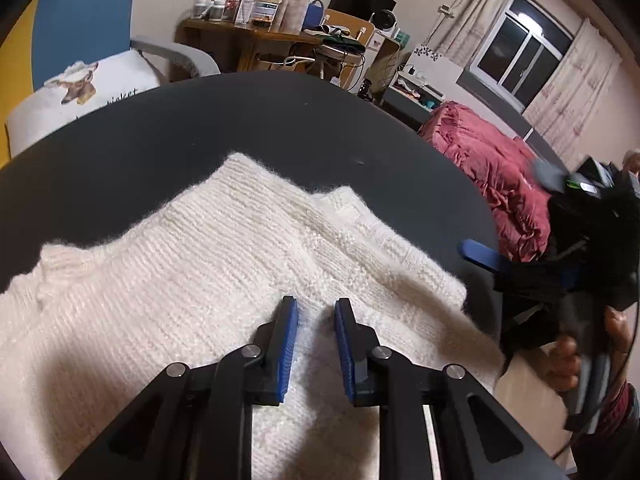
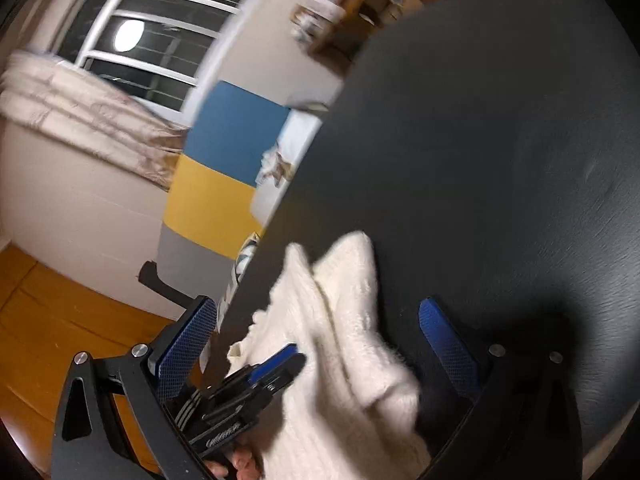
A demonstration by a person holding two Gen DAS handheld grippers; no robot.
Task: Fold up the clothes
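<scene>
A white knit sweater [image 1: 208, 264] lies on the black round table [image 1: 280, 120], with one layer folded over another. My left gripper [image 1: 316, 320] points down onto the sweater's near part. Its blue pads [image 1: 289, 340] stand a little apart and thick knit fills the gap, so it is shut on the fabric. In the right wrist view the left gripper [image 2: 280, 360] rests at the sweater's [image 2: 344, 320] edge. My right gripper [image 2: 316, 304] is open wide, its fingers astride the sweater's end and pressing on nothing. A person's hand [image 1: 568, 352] holds it at the table's right rim.
A red quilt [image 1: 500, 184] lies on a bed beyond the table's right edge. A chair with a white deer-print cushion [image 1: 80, 88] stands at the far left. A cluttered wooden desk [image 1: 256, 36] is behind. The table's far half [image 2: 500, 140] is bare, with wooden floor [image 2: 48, 312] below.
</scene>
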